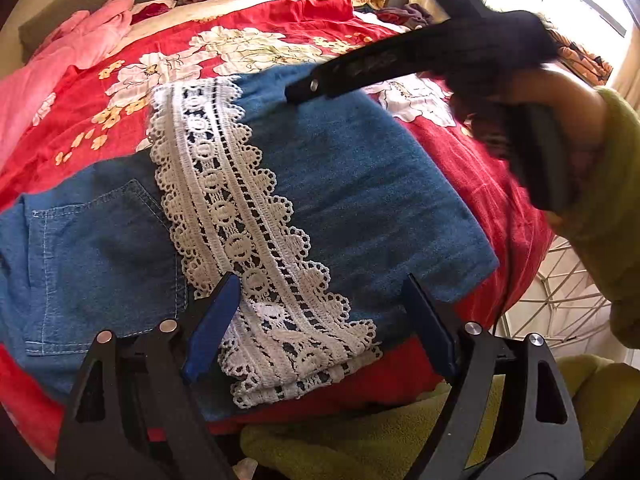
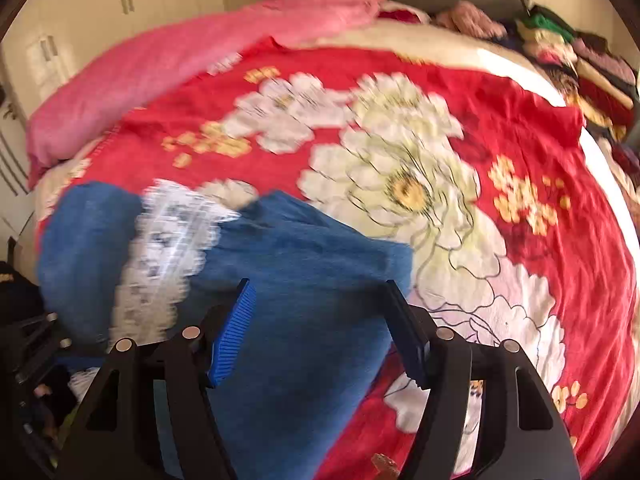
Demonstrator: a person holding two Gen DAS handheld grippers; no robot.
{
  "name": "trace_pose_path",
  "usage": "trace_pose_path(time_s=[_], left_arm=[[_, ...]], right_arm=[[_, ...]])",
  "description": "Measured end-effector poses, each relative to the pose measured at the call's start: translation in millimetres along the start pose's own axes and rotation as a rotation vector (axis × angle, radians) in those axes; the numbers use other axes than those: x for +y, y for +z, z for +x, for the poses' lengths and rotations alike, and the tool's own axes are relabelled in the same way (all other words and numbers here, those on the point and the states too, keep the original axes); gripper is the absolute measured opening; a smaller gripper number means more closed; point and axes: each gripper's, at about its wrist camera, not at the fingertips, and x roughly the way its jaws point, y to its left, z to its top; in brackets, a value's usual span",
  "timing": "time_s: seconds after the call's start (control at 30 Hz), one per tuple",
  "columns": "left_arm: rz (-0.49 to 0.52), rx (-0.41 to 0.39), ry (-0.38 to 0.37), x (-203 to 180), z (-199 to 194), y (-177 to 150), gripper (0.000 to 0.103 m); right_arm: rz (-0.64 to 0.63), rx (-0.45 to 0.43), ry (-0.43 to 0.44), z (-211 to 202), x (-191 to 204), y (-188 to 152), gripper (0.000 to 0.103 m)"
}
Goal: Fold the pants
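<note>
Pants [image 1: 360,184] in blue denim with a white lace trim [image 1: 236,224] lie on the red flowered blanket [image 1: 280,20] of the bed, near its front edge. They look folded over at least once: in the left wrist view the lace hem band runs across the middle of the bundle, with a stitched back pocket [image 1: 104,264] showing to its left and a plain denim panel to its right, so a leg end seems to lie over the seat. I judge the fold well along, with perhaps 1 more fold or a tidy-up left; the right-hand panel still sits a bit skewed.

The left gripper [image 1: 320,320] hangs over the near end of the lace with its jaws spread wide and nothing pinched between the blue pads. The right gripper [image 2: 320,328] also stands open over the denim, holding nothing that I can see. In the left wrist view it appears from the side, dark, over the far edge of the pants.

Much is hard to read. The right wrist view is smeared by motion, so the lace and the denim edges blur there. How many layers are stacked, and where the waistband lies, I cannot tell. The near edge of the pants is cut off by the gripper bodies. A green sleeve [image 1: 608,208] covers the right margin of the left wrist view.
</note>
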Motion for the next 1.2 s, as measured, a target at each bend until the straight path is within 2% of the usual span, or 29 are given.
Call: trace_pose_path(time_s=[0.13,0.3,0.47,0.63,0.8,0.93,1.2], left_arm=[[-0.021,-0.007,-0.030,3,-1,0,0.075],[-0.047,-0.016,-0.049,7,-6,1,0.076],[-0.072,-0.040,-0.029,12,-16,4,0.081],[-0.086,-0.064,-0.015,15,-27,5,0.086],[-0.097,-0.091,0.011,18,-38,8,0.093],[-0.115,-0.112,0.056,25,-48,7,0.093],[-0.164,-0.159,0.148,45,-73,1,0.093]], right_arm=[[0.035,-0.010,0.032,14,-9,-3,0.064],[0.046,-0.061,0.041,-11,-7,-7,0.064],[0.088,-0.147,0.069,-54,-8,-19,0.081],[0.095,-0.196,0.052,-85,-7,-34,0.094],[0.099,-0.224,0.052,-106,-6,-47,0.094],[0.071,-0.231,0.049,-119,0,-52,0.094],[-0.002,-0.266,0.070,-133,27,-34,0.094]])
